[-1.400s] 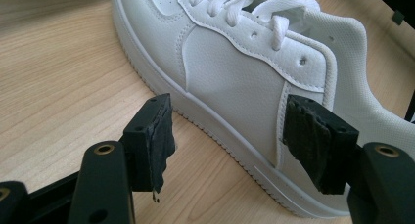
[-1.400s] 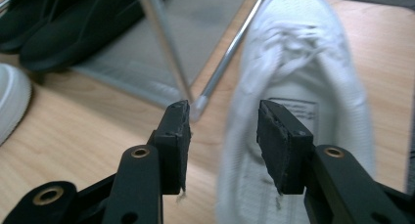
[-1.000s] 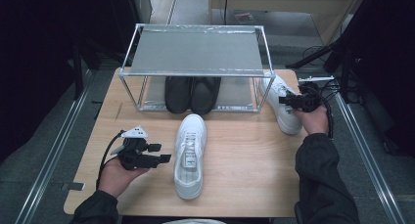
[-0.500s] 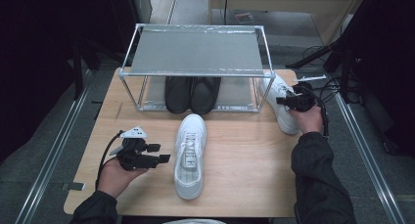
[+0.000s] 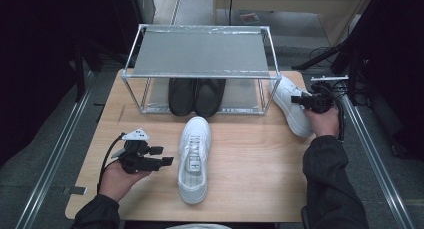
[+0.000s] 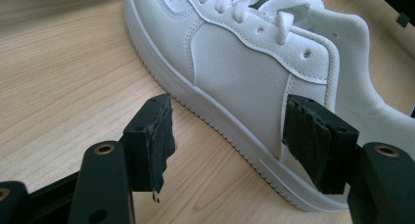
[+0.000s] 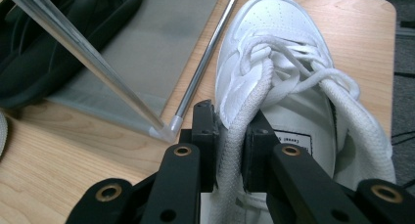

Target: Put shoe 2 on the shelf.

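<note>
Right gripper [image 7: 230, 131] fingers clenched on the collar of the right white sneaker [image 7: 288, 53]
Metal rack [image 5: 200, 54] post stands close at 9 o'clock; left gripper [image 6: 235, 136] released, level beside the middle sneaker [image 6: 254, 62]

A metal rack [image 5: 200, 51] stands at the far side of the table [image 5: 250, 154]. A pair of black shoes [image 5: 196, 96] sits side by side under the rack, toes toward its front edge, touching each other

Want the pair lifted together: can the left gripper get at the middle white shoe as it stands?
Probably yes: the left gripper is open beside the white shoe, with bare table between.
</note>
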`<act>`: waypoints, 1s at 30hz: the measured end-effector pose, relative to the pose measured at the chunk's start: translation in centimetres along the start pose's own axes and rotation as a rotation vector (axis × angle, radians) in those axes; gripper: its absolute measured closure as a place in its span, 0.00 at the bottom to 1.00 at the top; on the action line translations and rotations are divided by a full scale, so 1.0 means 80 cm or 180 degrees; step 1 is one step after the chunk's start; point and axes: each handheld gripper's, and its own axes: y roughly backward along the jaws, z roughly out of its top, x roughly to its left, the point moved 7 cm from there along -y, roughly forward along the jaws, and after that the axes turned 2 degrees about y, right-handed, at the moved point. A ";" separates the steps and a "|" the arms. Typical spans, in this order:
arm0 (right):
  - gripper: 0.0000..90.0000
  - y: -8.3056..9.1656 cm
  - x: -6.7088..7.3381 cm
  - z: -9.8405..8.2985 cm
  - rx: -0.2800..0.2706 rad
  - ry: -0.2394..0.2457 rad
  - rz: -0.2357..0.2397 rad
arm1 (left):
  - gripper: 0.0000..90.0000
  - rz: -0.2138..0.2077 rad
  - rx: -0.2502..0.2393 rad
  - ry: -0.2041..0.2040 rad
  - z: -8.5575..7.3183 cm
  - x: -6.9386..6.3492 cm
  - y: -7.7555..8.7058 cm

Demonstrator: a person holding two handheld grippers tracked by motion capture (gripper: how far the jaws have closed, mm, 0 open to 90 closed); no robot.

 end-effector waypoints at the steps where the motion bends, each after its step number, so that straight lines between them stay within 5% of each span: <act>1: 0.90 0.003 -0.001 -0.001 0.0003 0.0009 -0.0004 | 0.40 -0.0006 0.0002 0.0003 0.000 0.000 0.000; 11: 0.90 0.029 -0.005 -0.013 -0.0009 -0.0091 -0.0029 | 0.40 -0.0047 -0.0018 -0.0036 0.006 -0.002 -0.003; 30: 0.89 0.073 0.017 -0.038 -0.0059 -0.0073 -0.0007 | 0.40 -0.0169 -0.0068 -0.0122 0.025 -0.003 -0.010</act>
